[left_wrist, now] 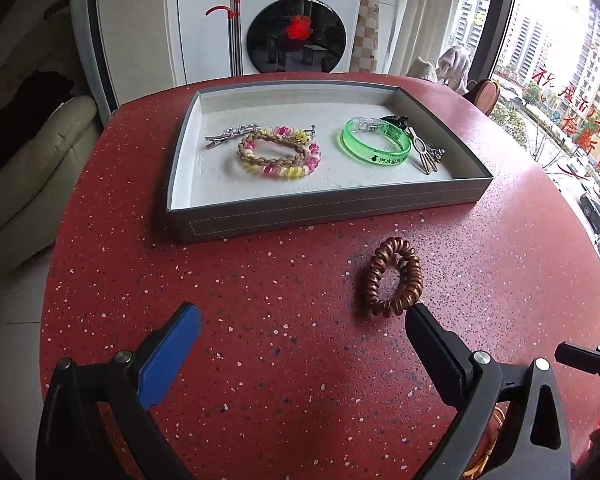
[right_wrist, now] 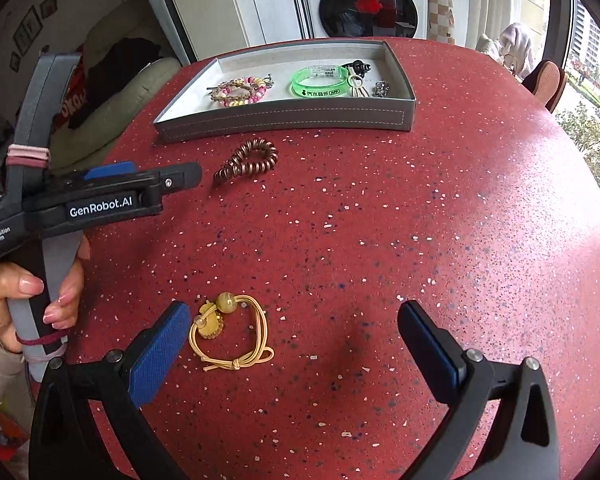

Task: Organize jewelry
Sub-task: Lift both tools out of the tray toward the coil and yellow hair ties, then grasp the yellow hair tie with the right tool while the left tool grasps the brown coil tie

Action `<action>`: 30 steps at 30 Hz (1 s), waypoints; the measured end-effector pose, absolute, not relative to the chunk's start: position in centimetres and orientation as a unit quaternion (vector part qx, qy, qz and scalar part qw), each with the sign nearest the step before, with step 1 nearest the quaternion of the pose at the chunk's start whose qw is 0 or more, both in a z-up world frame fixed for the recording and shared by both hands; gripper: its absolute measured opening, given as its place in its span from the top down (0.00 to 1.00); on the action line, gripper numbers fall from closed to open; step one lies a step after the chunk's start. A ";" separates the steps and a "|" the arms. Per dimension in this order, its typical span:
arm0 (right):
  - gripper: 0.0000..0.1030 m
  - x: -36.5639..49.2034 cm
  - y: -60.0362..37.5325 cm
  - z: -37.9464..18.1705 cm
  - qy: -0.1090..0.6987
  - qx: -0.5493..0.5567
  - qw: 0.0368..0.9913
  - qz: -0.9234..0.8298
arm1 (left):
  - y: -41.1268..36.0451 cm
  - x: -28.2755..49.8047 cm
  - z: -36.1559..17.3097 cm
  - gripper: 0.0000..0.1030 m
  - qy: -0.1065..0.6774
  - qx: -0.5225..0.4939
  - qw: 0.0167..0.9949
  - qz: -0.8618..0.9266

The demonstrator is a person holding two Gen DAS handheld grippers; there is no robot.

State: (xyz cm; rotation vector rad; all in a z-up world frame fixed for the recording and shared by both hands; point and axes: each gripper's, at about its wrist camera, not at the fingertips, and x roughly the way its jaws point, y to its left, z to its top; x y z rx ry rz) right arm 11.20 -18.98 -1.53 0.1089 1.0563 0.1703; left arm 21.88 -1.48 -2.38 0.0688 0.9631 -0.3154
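Both claws gape wide, holding nothing; left claw sits beside the brown coil on the table, just short of the tray; shift right to straddle the coil, pinch one side, lift clear of the rim; right claw hovers over the gold tie.

Grey tray with white lining sits on red speckled table. Inside, left: silver hair clip touching a braided tan bracelet, which lies on a pink-yellow coil tie. Inside, right: green translucent wristband, a black claw clip behind it, metal charm beside it. Brown coil hair tie flat on table, just in front of tray. Tan elastic cord with yellow bead flat on table, well apart from tray.
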 end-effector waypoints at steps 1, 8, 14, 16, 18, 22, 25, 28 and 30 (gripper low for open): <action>0.01 11.2 -19.0 -1.6 0.503 0.051 0.859 0.081 | -1.7 22.1 -2.4 0.00 0.461 0.037 0.873 -0.151; 0.10 11.2 -17.8 -1.8 0.506 0.038 0.855 0.103 | -3.3 23.3 -2.8 0.00 0.463 0.052 0.871 -0.156; 0.12 11.1 -15.1 -2.3 0.502 0.011 0.856 0.123 | -4.6 23.7 -3.2 0.00 0.467 0.069 0.867 -0.162; 0.14 11.0 -14.3 -2.6 0.501 -0.001 0.856 0.124 | -4.9 23.7 -3.3 0.00 0.467 0.073 0.866 -0.163; 0.17 11.0 -13.7 -3.0 0.501 -0.013 0.857 0.121 | -5.3 23.6 -3.5 0.02 0.466 0.079 0.866 -0.164; 0.26 10.6 -13.0 -3.4 0.496 -0.041 0.860 0.109 | -5.9 23.5 -4.0 0.09 0.470 0.087 0.863 -0.166; 0.34 10.3 -12.8 -3.4 0.492 -0.054 0.863 0.104 | -6.0 23.3 -4.0 0.20 0.469 0.091 0.862 -0.170; 0.45 10.1 -13.0 -3.3 0.489 -0.054 0.865 0.099 | -6.1 23.3 -3.9 0.30 0.468 0.091 0.861 -0.176; 0.50 10.2 -13.2 -3.2 0.489 -0.052 0.865 0.096 | -6.3 23.2 -3.8 0.39 0.465 0.094 0.862 -0.179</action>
